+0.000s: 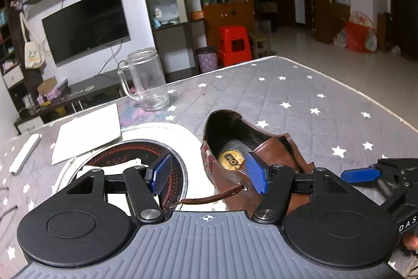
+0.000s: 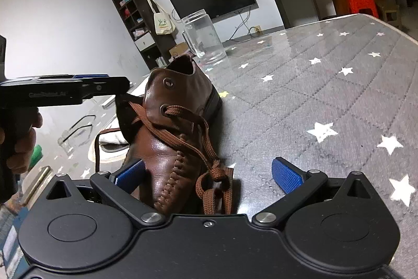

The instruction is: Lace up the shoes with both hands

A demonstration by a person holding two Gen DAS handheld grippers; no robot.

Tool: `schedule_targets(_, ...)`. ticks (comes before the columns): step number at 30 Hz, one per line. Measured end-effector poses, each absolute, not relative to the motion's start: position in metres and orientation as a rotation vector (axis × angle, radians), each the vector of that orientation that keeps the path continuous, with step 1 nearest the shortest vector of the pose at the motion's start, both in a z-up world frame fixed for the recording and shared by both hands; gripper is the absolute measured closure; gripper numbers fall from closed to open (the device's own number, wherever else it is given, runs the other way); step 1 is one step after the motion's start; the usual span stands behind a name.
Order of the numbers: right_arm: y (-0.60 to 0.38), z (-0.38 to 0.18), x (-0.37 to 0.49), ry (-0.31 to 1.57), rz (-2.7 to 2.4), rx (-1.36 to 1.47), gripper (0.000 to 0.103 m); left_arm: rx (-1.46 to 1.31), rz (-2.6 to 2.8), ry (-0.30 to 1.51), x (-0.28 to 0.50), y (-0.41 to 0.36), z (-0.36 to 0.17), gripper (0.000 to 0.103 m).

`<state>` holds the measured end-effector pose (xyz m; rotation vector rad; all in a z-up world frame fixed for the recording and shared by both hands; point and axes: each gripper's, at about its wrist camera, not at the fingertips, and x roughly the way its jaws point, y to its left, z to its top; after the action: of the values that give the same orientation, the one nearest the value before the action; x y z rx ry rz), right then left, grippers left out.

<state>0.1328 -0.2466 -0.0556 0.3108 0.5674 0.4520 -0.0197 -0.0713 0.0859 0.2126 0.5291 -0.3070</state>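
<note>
The left gripper (image 1: 210, 175) stands about half open with nothing pressed between its blue ribbed pads; its right pad sits against the near side flap of the brown leather lace-up shoe (image 1: 236, 148), and a thin brown lace end (image 1: 209, 198) runs from an eyelet across the gap toward the gripper body. The right gripper (image 2: 209, 175) is spread wide around the shoe's toe, gripping nothing: its left pad is beside the toe leather and its right pad stands clear over the grey quilted star-print tabletop (image 2: 326, 96). The flat brown shoelace (image 2: 193, 137) crosses the tongue and ends in a loose knot just before the right gripper. The shoe's toe is hidden behind both gripper bodies. Far left of the shoe stands a clear glass jar with a handle (image 1: 146, 80); a round dark burner in a white surround (image 1: 167, 137) lies to its left, partly covered.
</note>
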Motion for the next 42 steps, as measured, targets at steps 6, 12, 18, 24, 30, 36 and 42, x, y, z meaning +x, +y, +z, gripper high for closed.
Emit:
schedule_targets(6,-0.250,-0.056,0.132,0.570,0.443,0.284,0.000,0.286,-0.290,0.503,-0.026,-0.068,0.079,0.038)
schedule_targets(12,-0.250,-0.057,0.131,0.573,0.434,0.260,0.000,0.687,-0.373,0.304,-0.049,-0.094,0.070,0.039)
schedule_targets(18,-0.248,-0.057,0.130,0.572,0.427,0.248,0.000,0.934,-0.517,0.217,-0.056,-0.100,0.065,0.056)
schedule_targets(24,-0.247,-0.058,0.131,0.572,0.423,0.248,0.000,1.031,-0.645,0.179,-0.062,-0.099,0.065,0.059)
schedule_targets(30,-0.249,-0.059,0.132,0.572,0.424,0.251,0.000,1.114,-0.735,0.225,-0.058,-0.105,0.063,0.065)
schedule_targets(36,-0.248,-0.057,0.132,0.573,0.423,0.249,0.000,1.201,-0.793,0.290,-0.045,-0.109,0.063,0.069)
schedule_targets(42,-0.247,-0.058,0.133,0.573,0.422,0.244,0.000,1.139,-0.837,0.439,-0.028,-0.112,0.066,0.084)
